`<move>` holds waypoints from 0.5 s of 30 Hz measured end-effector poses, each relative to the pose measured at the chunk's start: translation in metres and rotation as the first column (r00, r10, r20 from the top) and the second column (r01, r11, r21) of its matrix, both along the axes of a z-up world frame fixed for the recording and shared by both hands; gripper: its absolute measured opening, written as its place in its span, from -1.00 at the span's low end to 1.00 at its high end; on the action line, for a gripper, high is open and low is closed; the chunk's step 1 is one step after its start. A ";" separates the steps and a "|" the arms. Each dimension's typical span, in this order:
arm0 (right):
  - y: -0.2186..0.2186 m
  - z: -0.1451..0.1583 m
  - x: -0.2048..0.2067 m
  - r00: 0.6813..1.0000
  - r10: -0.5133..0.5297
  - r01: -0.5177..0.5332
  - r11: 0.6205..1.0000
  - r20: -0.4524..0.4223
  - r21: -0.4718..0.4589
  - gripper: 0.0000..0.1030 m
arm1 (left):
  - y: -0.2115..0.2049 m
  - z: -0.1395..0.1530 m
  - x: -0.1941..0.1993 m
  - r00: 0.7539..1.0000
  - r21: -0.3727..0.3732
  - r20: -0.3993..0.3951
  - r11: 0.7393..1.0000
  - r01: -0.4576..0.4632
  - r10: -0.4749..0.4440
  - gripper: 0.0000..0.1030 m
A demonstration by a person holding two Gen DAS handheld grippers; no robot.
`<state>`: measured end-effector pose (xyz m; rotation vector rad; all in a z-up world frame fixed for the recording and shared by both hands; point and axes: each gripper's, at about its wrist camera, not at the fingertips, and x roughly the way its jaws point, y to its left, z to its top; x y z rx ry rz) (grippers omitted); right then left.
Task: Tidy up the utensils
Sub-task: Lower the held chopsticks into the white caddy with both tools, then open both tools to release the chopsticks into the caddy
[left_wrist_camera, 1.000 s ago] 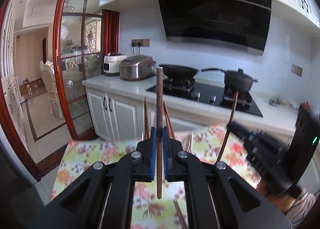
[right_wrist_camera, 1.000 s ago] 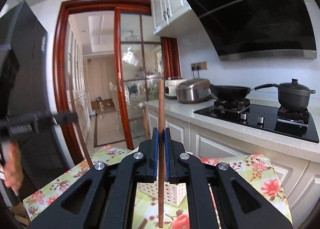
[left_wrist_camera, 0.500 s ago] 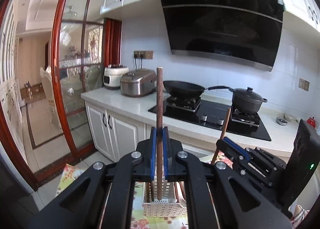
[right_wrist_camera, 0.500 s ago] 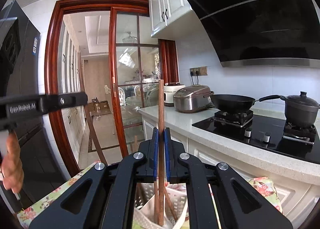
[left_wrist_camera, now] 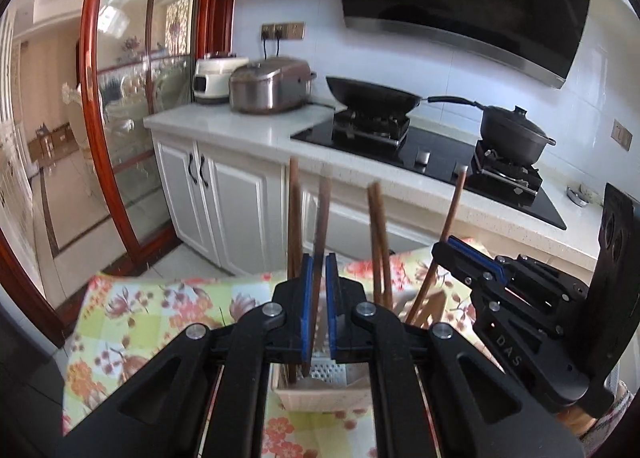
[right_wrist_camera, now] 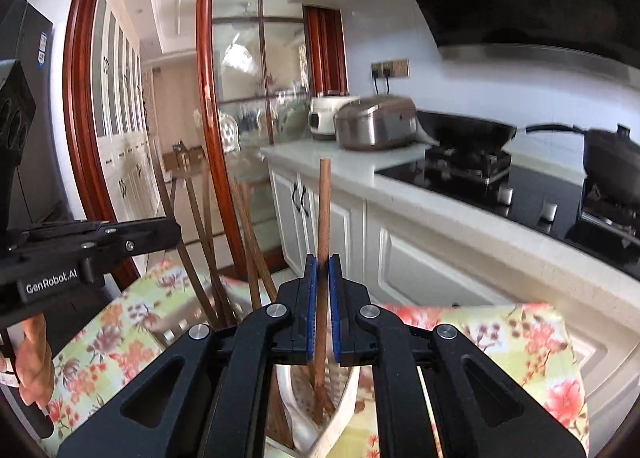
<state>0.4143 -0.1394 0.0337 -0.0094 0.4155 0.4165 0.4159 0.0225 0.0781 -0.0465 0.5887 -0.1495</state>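
Each pair of tongs has one brown chopstick, and both chopsticks are standing above the white perforated basket (left_wrist_camera: 320, 390) on the surface with the flowered cloth (left_wrist_camera: 132, 322).

The left tongs (left_wrist_camera: 316, 298) have just been opening a little. Their blue pads are very near to each other, with a small gap beside the left chopstick (left_wrist_camera: 322, 226), so I judge the grip is loosening and not firm any more. This chopstick is blurred and nearly upright, and its lower end is already inside the basket, among the chopsticks already in the basket (left_wrist_camera: 378, 242).

The right tongs (right_wrist_camera: 323, 310) have also just been opening slightly. The right chopstick (right_wrist_camera: 323, 218) is between the pads, and a thin gap shows on one side. Its long axis goes almost straight up and down, and the lower tip is down in the basket, near its bottom.

So the relation that matters is simple: the basket lies directly under both tongs, in line with the chopsticks. Both hands are about equally near to it. To my judgement the next move needs only a wider opening, so that each chopstick drops and leans on the basket wall.
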 end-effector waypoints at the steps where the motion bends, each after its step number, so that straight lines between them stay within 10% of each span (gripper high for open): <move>1: 0.001 -0.002 -0.001 1.000 -0.001 0.001 1.000 -0.004 -0.003 -0.78 | 0.002 -0.003 -0.001 1.000 -0.004 -0.005 1.000 -0.004 0.004 -0.75; 7: -0.001 -0.003 -0.014 1.000 -0.002 0.002 1.000 -0.006 0.005 -0.58 | 0.022 -0.013 -0.023 0.999 -0.024 -0.008 0.998 -0.049 0.049 -0.40; 15: -0.015 -0.017 -0.073 0.999 0.003 0.000 0.998 -0.050 0.058 -0.34 | 0.038 -0.020 -0.107 0.982 -0.016 0.058 0.984 -0.179 0.179 0.58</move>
